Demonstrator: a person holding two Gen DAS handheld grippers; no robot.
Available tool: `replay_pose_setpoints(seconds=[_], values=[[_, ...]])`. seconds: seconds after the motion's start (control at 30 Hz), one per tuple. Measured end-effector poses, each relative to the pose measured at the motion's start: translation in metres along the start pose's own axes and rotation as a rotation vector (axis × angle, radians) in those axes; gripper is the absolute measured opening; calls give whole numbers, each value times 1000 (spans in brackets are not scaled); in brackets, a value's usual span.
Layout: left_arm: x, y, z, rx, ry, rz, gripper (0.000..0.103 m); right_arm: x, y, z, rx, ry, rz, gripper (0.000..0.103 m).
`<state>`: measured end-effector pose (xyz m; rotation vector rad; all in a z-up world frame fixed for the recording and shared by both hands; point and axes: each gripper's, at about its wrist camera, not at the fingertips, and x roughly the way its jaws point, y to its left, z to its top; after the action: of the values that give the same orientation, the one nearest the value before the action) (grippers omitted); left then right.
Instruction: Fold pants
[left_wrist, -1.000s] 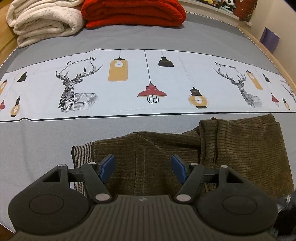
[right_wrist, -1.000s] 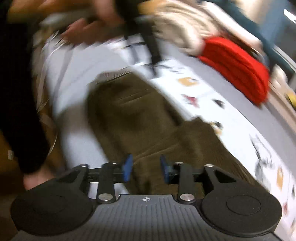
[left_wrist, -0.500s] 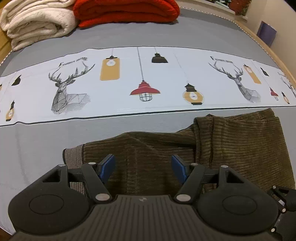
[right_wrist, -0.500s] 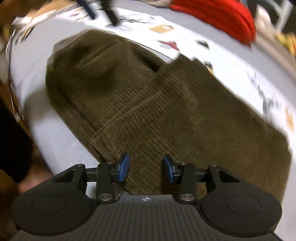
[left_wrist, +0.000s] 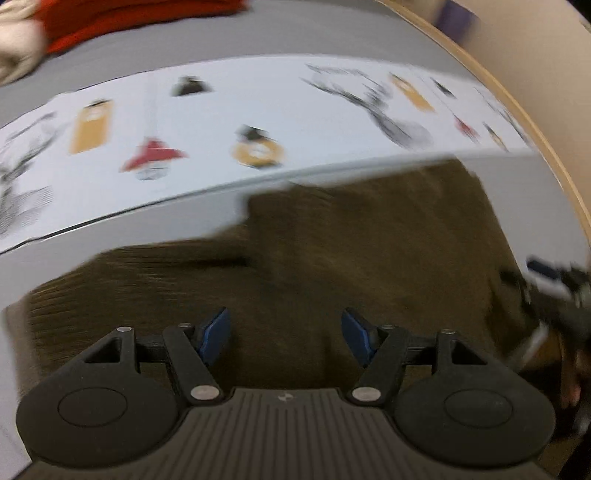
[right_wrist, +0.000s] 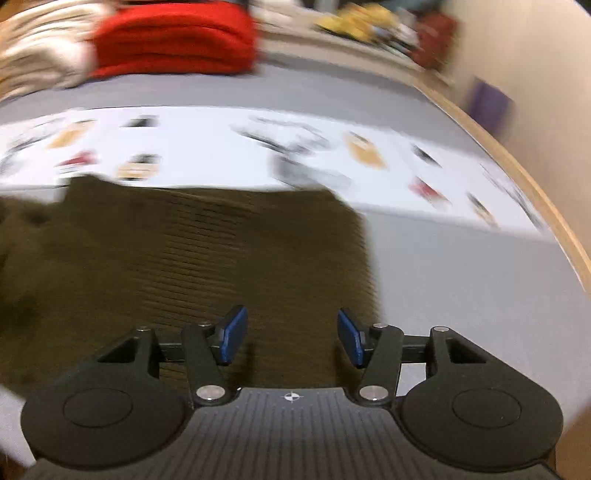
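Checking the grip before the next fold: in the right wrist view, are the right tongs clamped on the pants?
No, the right tongs stand open above the brown pants, pads apart.

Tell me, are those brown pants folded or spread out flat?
Partly folded: one part of the pants lies doubled over another, a raised fold edge crossing the middle. Both views are blurred.

A home, most likely a bedroom. The work surface is a bed (right_wrist: 461, 280) under a grey cover, with a white printed band (left_wrist: 295, 122) of lamps and deer heads running across it. A pale wooden frame (right_wrist: 546, 206) curves along the bed's edge, next to a plain beige wall (right_wrist: 535, 55). At the far end lie a folded red blanket (right_wrist: 173, 40) and a cream one (right_wrist: 40, 62). Beyond them a ledge (right_wrist: 362, 26) holds blurred, colourful odds and ends. Brown corduroy pants (right_wrist: 203, 258) lie on the cover.
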<state>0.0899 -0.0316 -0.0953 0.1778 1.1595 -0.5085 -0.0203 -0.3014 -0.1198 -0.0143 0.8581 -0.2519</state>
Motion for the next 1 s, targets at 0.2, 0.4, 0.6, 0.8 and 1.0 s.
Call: replay_pose_setpoints(seconds=[0.2, 0.4, 0.6, 0.8, 1.0], values=[[47, -35, -26, 178, 215, -27, 65, 16, -58, -21, 304, 159, -38, 65], [48, -47, -27, 249, 185, 60, 69, 25, -89, -40, 466, 251, 55, 75], [27, -38, -8, 161, 81, 46, 70, 31, -98, -42, 528, 270, 90, 76], [23, -30, 1, 121, 53, 44, 70, 47, -93, -40, 512, 304, 205, 82], [4, -24, 9, 79, -1, 6, 70, 40, -89, -36, 491, 278, 165, 56]])
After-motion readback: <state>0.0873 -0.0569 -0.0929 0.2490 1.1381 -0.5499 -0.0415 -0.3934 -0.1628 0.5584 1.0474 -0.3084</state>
